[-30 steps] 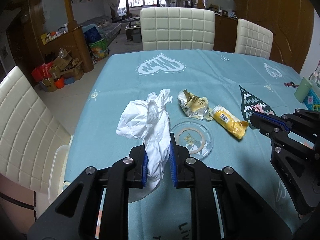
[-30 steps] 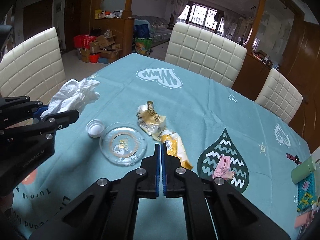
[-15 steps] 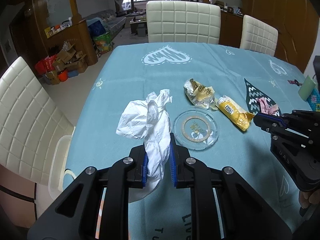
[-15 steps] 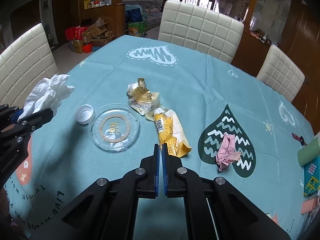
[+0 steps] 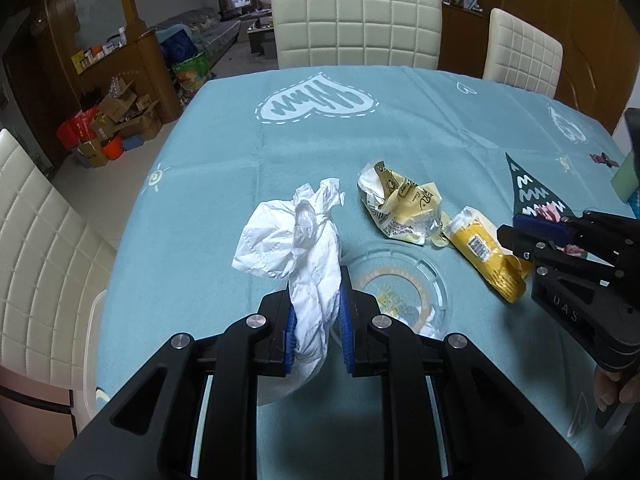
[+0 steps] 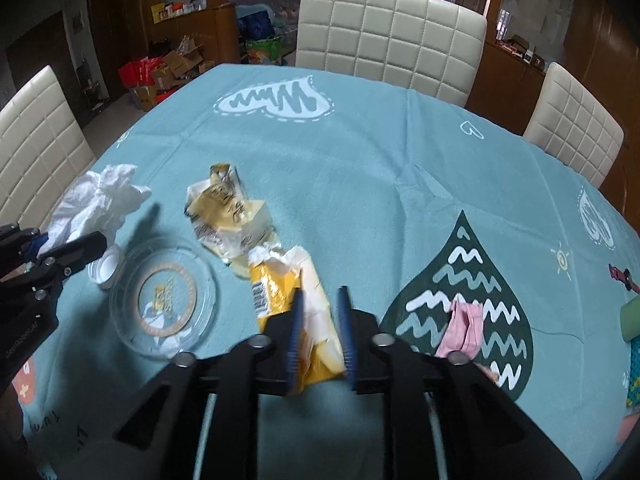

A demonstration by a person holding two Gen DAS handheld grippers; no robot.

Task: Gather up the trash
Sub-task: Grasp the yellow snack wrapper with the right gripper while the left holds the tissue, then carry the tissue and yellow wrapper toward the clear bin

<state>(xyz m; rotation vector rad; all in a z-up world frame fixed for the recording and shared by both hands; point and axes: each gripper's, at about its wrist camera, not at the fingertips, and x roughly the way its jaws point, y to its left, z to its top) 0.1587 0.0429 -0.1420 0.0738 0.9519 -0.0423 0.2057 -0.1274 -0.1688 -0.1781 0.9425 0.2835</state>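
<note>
Left gripper (image 5: 316,316) clamped on crumpled white tissue (image 5: 296,240), held above table. Right gripper (image 6: 320,328) jaws opening, straddling near end of yellow wrapper (image 6: 288,304), right of glass dish (image 6: 164,296). Advice: lower until pads flank wrapper, then close.

Letters "UAS" show pale on the black body of the right gripper (image 5: 516,236), at the right edge of the left wrist view. On the crumpled cream wrapper (image 5: 400,204) beyond the glass dish, a dark oval label carries lettering that looks like "RE", the rest too creased to read. The yellow wrapper (image 6: 276,288) bears a barcode, digits illegible. Tablecloth (image 6: 360,168) lettering at the near left edge is cut off
</note>
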